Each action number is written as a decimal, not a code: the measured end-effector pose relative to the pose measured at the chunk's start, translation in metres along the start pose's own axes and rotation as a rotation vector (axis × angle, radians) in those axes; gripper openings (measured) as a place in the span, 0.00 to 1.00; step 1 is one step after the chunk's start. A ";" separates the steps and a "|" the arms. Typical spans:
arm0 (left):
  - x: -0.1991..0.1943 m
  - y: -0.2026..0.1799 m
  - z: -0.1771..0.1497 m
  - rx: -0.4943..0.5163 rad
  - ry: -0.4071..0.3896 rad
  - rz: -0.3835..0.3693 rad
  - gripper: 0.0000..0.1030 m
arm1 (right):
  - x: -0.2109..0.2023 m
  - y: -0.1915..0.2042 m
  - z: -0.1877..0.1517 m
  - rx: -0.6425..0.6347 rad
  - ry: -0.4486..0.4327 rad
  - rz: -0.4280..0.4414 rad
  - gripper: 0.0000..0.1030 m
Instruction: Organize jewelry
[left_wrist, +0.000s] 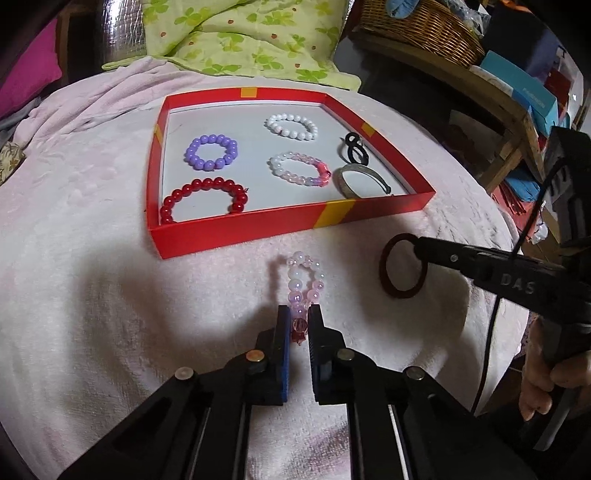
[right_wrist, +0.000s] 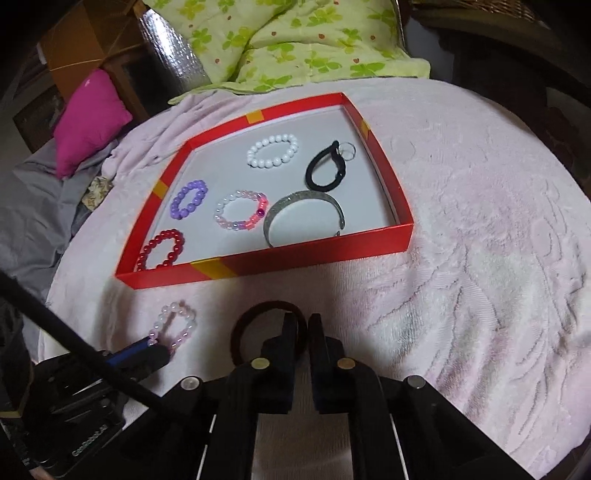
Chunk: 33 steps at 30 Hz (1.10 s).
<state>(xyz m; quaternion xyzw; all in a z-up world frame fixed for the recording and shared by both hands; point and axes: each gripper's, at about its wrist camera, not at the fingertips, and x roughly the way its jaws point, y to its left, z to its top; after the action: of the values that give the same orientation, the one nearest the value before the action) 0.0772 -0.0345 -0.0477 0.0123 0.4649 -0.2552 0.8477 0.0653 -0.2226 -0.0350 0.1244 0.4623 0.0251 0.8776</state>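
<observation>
Left wrist view: the left gripper pinched a pink bead bracelet at 6 o'clock, short of the red tray; lifting it clear of the rim seemed wise. Right wrist view: the right gripper clamped a dark ring above the pink blanket; a green quilt lay at 12 o'clock.

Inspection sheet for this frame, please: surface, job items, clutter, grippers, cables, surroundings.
Surface: pink blanket.
Job's things: red tray holds purple bracelet, red bracelet, white bracelet, pink-white bracelet, silver bangle, black loop.
Clutter: nothing seen.
Grippers: left hand-held gripper shut on pale pink bracelet; right hand-held gripper shut on dark red ring.
Cables: black cable.
Surroundings: green quilt, magenta pillow.
</observation>
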 end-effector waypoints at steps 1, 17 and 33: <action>0.000 0.000 0.000 0.000 0.000 -0.002 0.09 | -0.004 -0.002 0.000 0.003 -0.005 0.002 0.07; 0.003 0.001 -0.003 -0.020 0.023 -0.017 0.11 | -0.007 -0.023 -0.006 0.064 0.060 0.034 0.08; -0.002 0.000 -0.001 -0.005 -0.016 0.000 0.10 | 0.006 -0.008 -0.013 -0.014 0.101 0.018 0.12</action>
<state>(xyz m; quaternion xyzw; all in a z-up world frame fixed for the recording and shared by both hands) 0.0757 -0.0340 -0.0469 0.0080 0.4588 -0.2540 0.8515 0.0575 -0.2271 -0.0493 0.1209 0.5046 0.0426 0.8538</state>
